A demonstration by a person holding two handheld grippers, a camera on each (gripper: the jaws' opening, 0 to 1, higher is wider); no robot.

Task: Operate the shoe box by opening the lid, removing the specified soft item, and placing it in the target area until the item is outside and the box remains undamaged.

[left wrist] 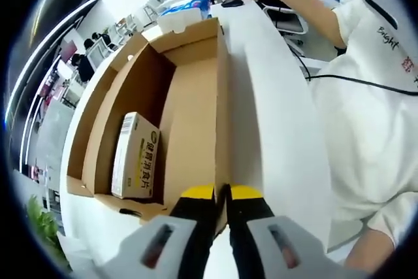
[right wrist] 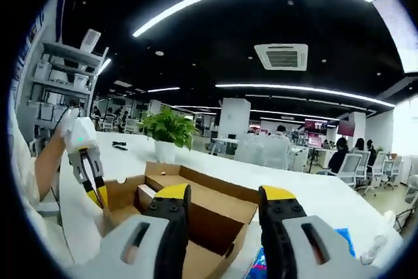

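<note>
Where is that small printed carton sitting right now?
In the left gripper view, the small carton lies inside the open cardboard box, against its left wall, near the left gripper.

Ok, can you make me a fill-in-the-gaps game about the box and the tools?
1. The lid of the cardboard box is ____, so you can see in.
2. The small carton lies ____ the box.
3. The left tool is ____ on the box's side wall.
4. The leaves of the potted plant are ____.

Missing words: open; inside; shut; green.
</note>
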